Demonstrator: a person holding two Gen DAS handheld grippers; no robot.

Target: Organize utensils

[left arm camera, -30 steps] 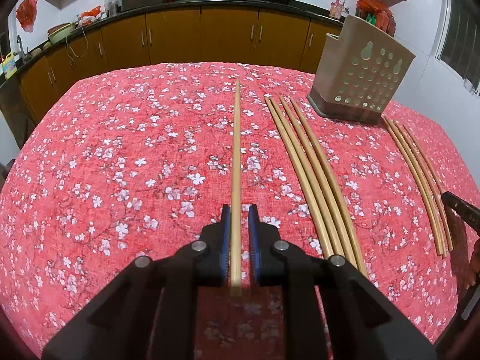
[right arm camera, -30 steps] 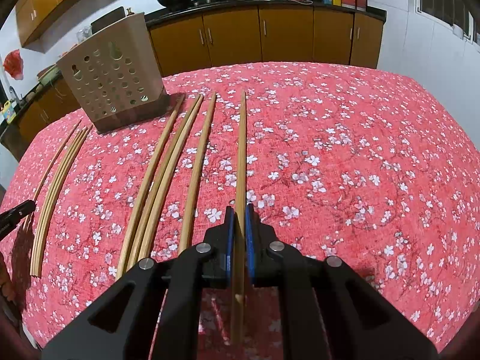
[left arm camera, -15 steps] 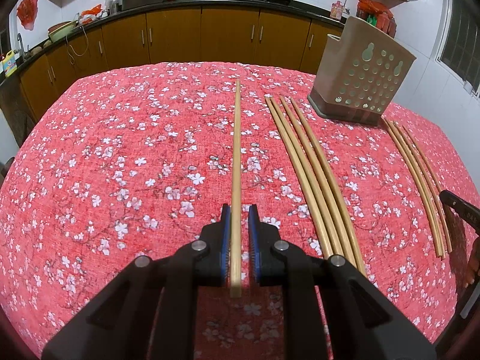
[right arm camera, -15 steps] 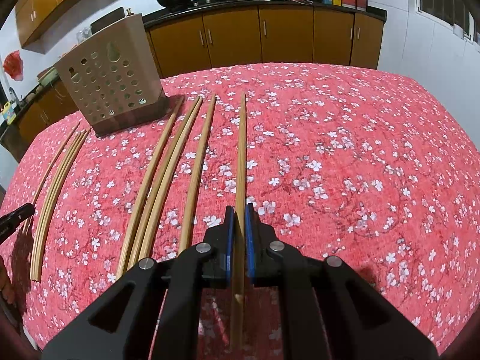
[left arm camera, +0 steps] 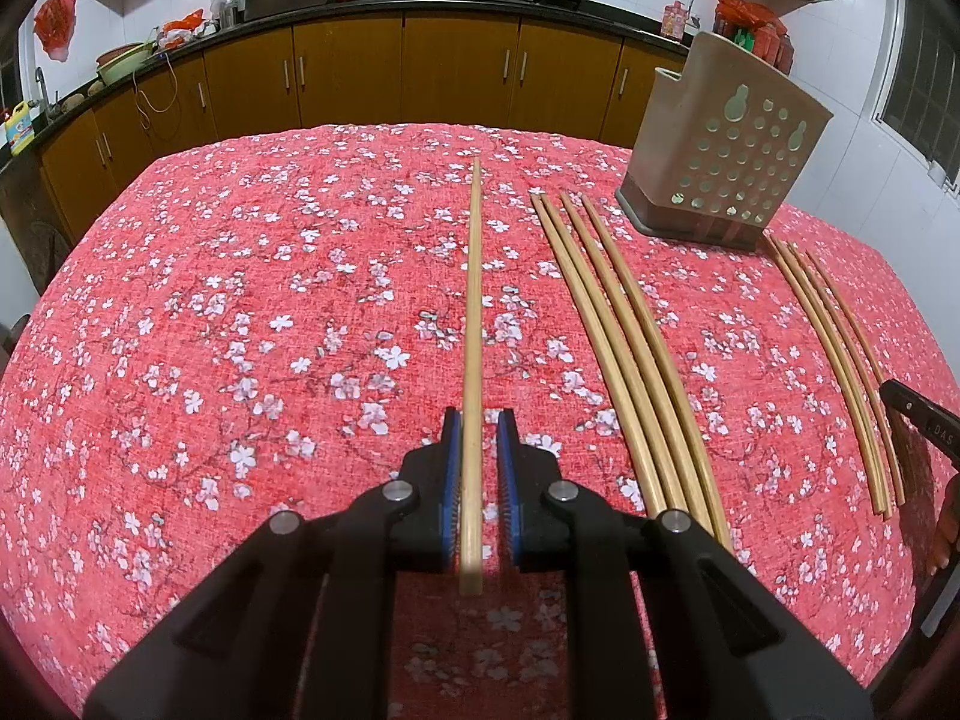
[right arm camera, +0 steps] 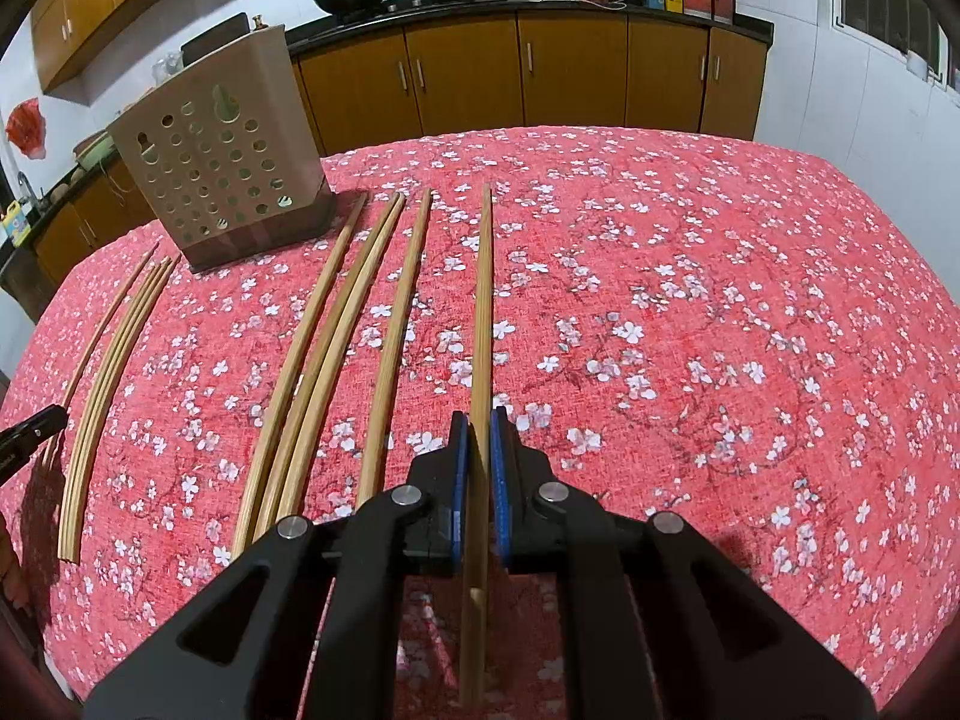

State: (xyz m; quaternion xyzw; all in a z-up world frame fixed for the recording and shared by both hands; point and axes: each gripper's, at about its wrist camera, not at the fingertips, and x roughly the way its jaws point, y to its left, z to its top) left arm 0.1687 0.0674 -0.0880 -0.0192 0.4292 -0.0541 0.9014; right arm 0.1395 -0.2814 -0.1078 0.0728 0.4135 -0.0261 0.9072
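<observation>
Long bamboo chopsticks lie on a red floral tablecloth. In the left wrist view my left gripper straddles one chopstick, with a small gap on each side of it. In the right wrist view my right gripper has its blue pads closed against another chopstick near its blunt end. A beige perforated utensil holder stands at the back of the table; it also shows in the right wrist view. Several more chopsticks lie loose beside it.
A thinner bundle of chopsticks lies to the right of the holder in the left wrist view, near the other gripper's tip. Kitchen cabinets and a counter with woks run behind the table.
My left gripper's jaws have parted slightly around the chopstick. My right gripper has edged back a little with its chopstick held.
</observation>
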